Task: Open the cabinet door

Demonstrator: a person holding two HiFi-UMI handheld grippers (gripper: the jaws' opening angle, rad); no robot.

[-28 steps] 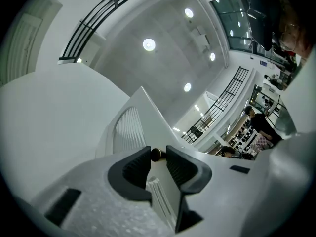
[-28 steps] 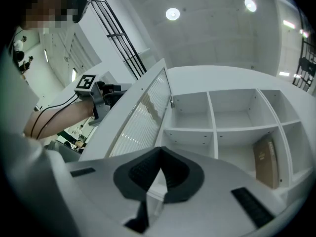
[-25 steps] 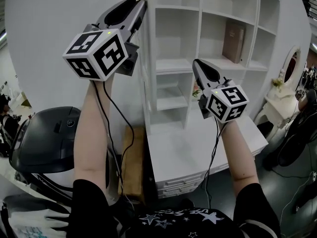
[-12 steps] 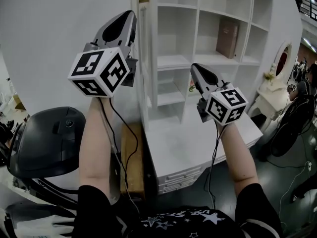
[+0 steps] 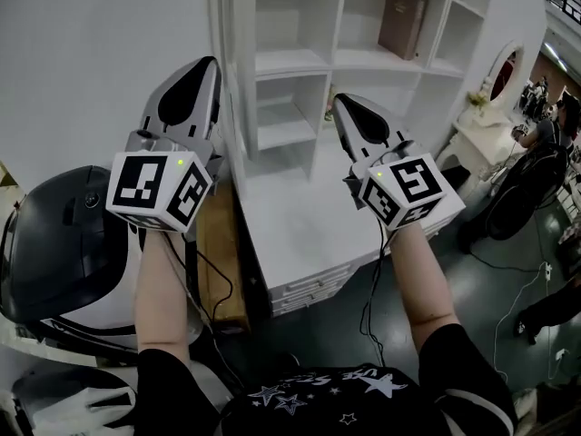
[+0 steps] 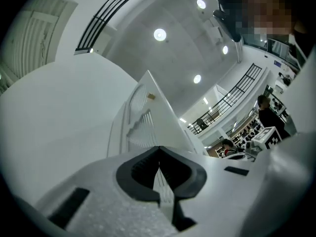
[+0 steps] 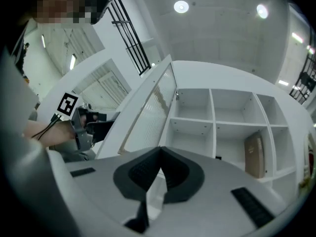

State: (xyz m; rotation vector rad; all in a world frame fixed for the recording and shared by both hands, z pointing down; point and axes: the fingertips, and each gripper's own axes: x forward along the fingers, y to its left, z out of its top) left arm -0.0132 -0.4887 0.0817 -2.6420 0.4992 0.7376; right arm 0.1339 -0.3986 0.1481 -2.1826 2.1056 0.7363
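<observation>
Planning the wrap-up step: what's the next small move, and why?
Probably draw both grippers back and stop: the cabinet door already stands swung wide off the shelves, and the left gripper and right gripper are both shut, holding nothing.

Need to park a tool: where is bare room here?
Bare: the counter below the shelves, open door to right edge; upper cubbies left of the book. Crowded: left of the door, a black domed object and wooden board.

White wall (image 5: 91,44), dark floor (image 5: 490,275), round ceiling lights (image 6: 159,34).
</observation>
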